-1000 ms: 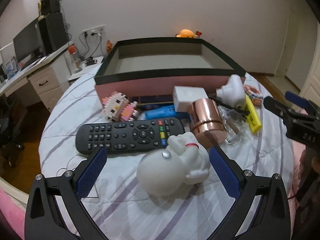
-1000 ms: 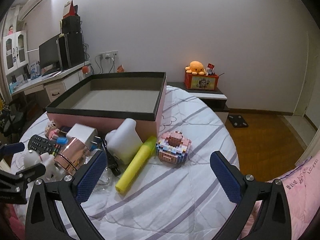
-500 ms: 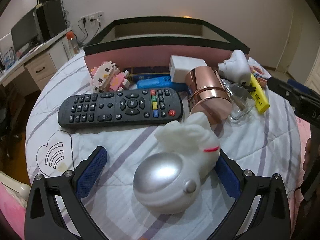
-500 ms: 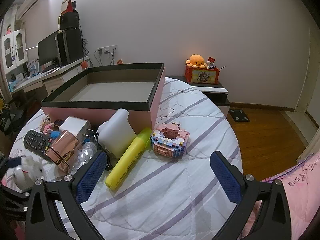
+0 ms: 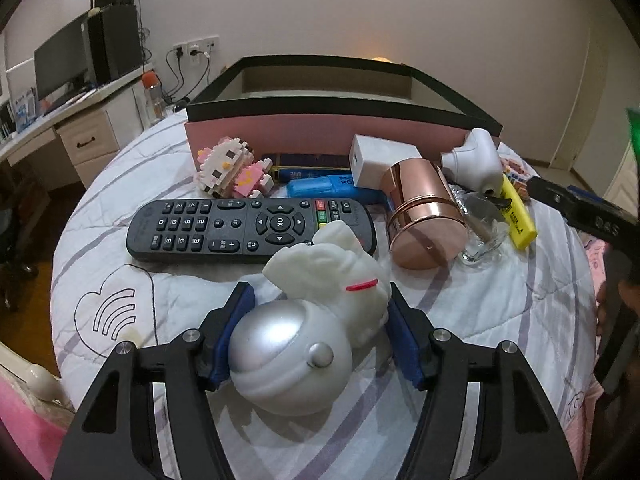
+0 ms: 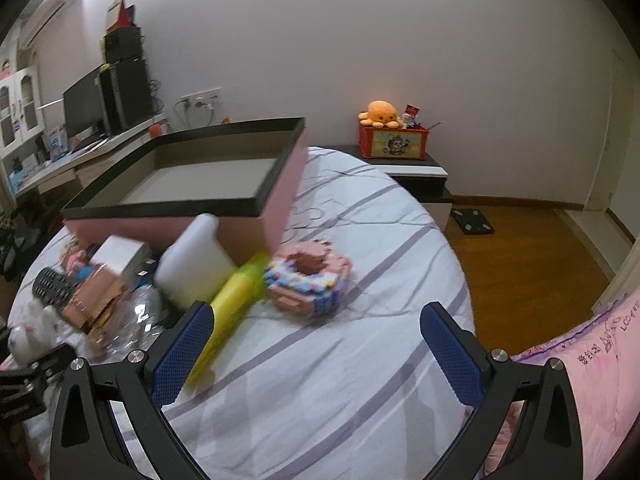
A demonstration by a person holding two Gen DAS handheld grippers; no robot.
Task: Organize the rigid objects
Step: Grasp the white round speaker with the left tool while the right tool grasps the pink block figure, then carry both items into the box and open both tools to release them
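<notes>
A white rabbit figure on a silver dome base (image 5: 304, 340) lies on the striped bedspread between the fingers of my left gripper (image 5: 319, 308). Its jaws are closing, and both blue pads (image 5: 236, 332) touch the figure's sides. Behind it lie a black remote (image 5: 224, 228), a copper cylinder (image 5: 424, 216) and a yellow highlighter (image 5: 516, 216). The pink box with a black rim (image 5: 320, 136) stands beyond them, its inside bare. My right gripper (image 6: 316, 332) hovers open over the bedspread, the highlighter (image 6: 232, 304) at its left finger and a block donut (image 6: 308, 284) just ahead.
Against the box front sit a block kitty (image 5: 232, 168), a blue case (image 5: 328, 188), a white adapter (image 5: 376, 156), a white bottle (image 5: 476, 160) and a clear glass (image 5: 480, 236). The round bed drops off to wooden floor (image 6: 520, 264) on the right; a desk (image 5: 80, 128) stands left.
My left gripper came forward around the rabbit figure and its jaws drew in onto it. The right gripper drifted slightly down toward the highlighter and block donut, jaws unchanged.
</notes>
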